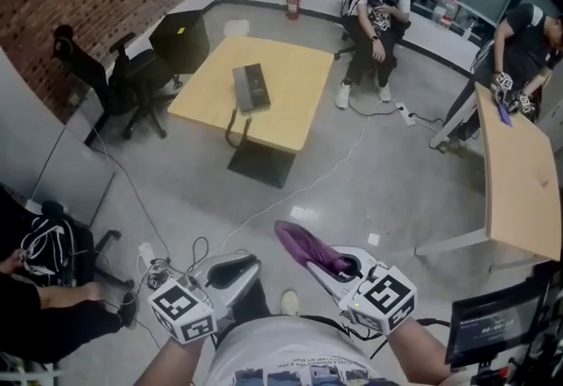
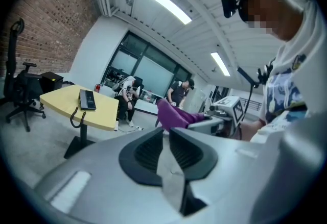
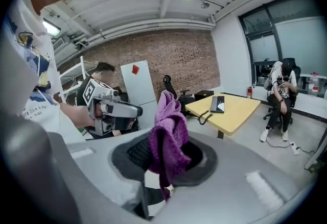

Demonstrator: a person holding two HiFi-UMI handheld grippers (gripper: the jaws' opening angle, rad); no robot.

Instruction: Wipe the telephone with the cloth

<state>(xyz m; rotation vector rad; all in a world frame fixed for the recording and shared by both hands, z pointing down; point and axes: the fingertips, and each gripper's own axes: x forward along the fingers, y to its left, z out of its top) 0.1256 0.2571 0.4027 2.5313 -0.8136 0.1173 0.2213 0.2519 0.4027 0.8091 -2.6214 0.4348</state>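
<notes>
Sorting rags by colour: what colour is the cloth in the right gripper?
The cloth is purple, clearest in the right gripper view.

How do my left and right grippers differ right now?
The right gripper is clamped on the purple cloth; the left gripper holds nothing. The left gripper's fingers stand slightly apart; the right gripper's press the cloth. Both are well short of the telephone on the yellow table.
</notes>
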